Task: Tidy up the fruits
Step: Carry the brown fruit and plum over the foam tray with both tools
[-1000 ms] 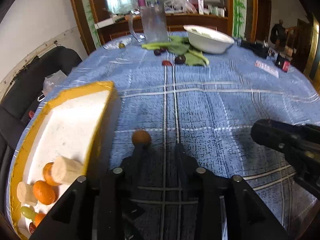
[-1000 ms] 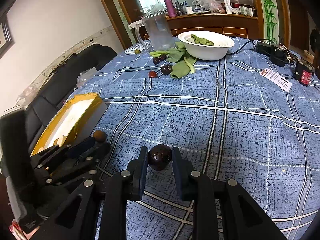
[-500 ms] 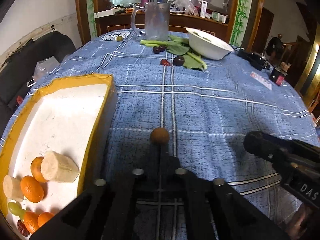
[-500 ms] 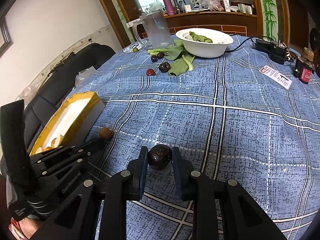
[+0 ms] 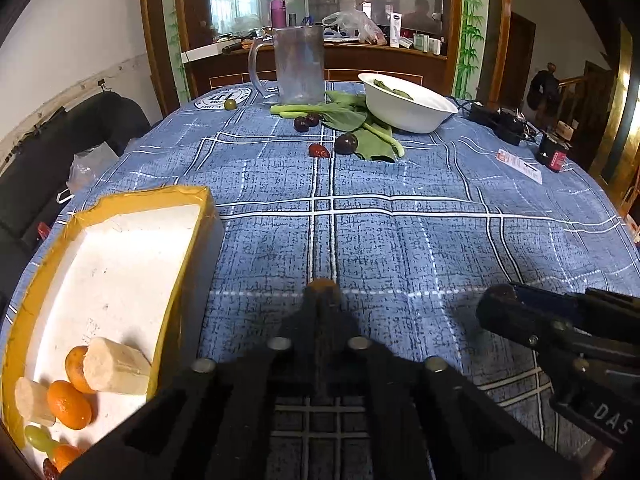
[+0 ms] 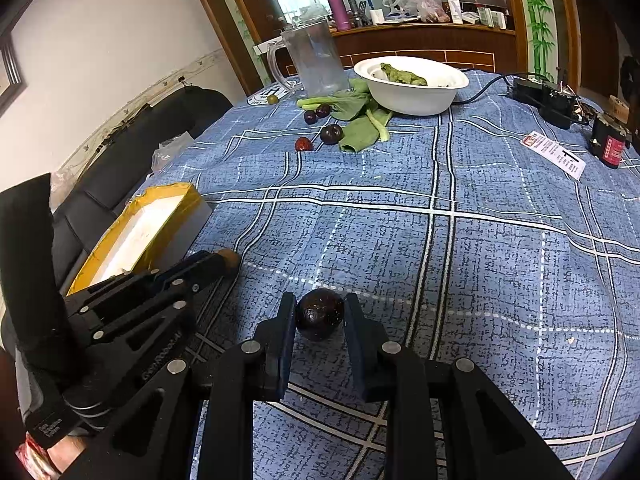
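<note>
the right gripper (image 6: 320, 318) has its two fingers pressed on a dark plum (image 6: 319, 314), one on each side, down low on the blue tablecloth (image 6: 480, 240). the left gripper (image 5: 322, 300) has its fingers squeezed together, and a small brown fruit (image 5: 322, 285) sits right at their tips, touching them. i cannot tell if the fingers pinch it. the yellow tray (image 5: 188, 248) is just to the left, with orange fruits (image 5: 69, 404) and banana pieces (image 5: 116, 366) in its near end.
</note>
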`<state>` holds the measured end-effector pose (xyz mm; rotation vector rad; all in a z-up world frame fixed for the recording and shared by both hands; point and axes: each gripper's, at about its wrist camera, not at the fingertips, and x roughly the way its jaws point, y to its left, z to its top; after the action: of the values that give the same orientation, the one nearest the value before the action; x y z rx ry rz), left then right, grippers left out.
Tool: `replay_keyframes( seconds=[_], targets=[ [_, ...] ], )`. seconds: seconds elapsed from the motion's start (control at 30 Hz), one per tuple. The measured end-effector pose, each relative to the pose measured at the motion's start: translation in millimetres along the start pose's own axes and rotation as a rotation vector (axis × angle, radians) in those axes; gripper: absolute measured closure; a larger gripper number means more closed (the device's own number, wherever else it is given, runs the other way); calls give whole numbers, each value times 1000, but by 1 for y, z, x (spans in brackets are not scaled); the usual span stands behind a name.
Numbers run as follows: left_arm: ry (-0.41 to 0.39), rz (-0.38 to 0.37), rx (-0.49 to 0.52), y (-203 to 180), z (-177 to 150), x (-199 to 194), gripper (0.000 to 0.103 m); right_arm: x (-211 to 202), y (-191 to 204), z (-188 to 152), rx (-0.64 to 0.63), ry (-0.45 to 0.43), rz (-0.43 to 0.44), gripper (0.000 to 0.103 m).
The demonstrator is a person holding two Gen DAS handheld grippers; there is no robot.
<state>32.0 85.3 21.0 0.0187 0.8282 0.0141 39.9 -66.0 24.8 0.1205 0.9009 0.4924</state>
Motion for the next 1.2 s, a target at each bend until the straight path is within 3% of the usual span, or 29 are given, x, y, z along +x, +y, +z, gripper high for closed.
replay_keyframes(
  seconds=[0.27, 0.33, 0.4, 0.5, 0.57, 0.73, 0.9, 1.2],
  targets=[
    [-4, -27, -6, 6, -7, -20, 101, -2, 0, -1, -3, -10, -8, 77],
    [-4, -14, 10, 2, -5, -18, 88, -2, -1, -1, 3, -5, -6, 77],
    [11, -30, 6, 0, -2, -11, 63, -1, -1, -1, 3, -2, -5, 77],
    [49, -8, 24, -7, -3, 7, 65, -2, 1, -1, -3, -5, -3, 77],
    [71, -30, 28, -9, -3, 12, 82, -2, 1, -1, -5, -5, -1, 77],
    [26, -8, 23, -6, -6, -4, 82, -2, 3, -2, -8, -4, 5, 77],
    [-14, -36, -39, 12, -10, -40, 82, -9, 11, -2, -36, -29, 25, 77],
    [-66, -5, -196, 87, -33, -105, 82, -31, 31, -1, -59, -108, 77, 77]
  ],
)
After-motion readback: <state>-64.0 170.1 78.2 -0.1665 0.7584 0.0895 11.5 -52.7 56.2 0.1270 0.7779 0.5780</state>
